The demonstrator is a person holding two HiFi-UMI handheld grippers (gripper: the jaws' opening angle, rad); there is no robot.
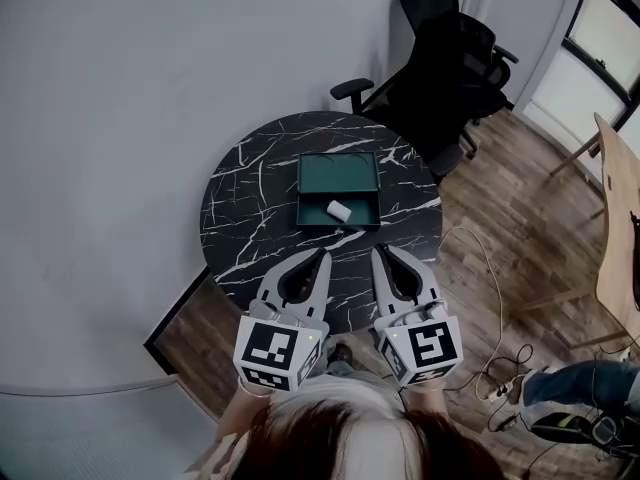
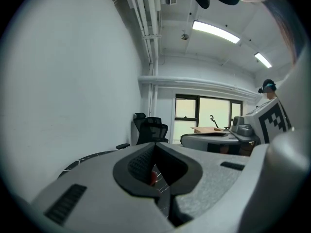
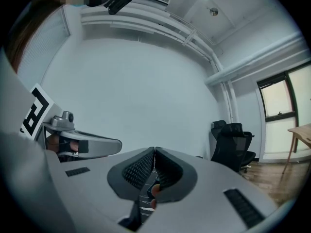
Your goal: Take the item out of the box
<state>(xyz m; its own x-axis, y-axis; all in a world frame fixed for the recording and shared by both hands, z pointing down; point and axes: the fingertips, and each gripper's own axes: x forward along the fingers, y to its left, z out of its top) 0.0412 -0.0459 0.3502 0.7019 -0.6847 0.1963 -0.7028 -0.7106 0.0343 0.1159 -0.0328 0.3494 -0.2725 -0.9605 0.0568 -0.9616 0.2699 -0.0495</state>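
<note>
The box (image 1: 339,173) is green, the item (image 1: 338,209) white.

the box (image 1: 340,174) was dark green and lay open and flat near the middle of a round black table (image 1: 250,198) with white lines. it had two parts, one far and one near. the item (image 1: 338,209) was small and white. it lay a bit tilted inside the near part, about in the middle.

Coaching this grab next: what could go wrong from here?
The left tongs and right tongs are shut; one must open before reaching in. The white item is small and lies inside the green box, so a jaw could catch a wall or shove the box.
</note>
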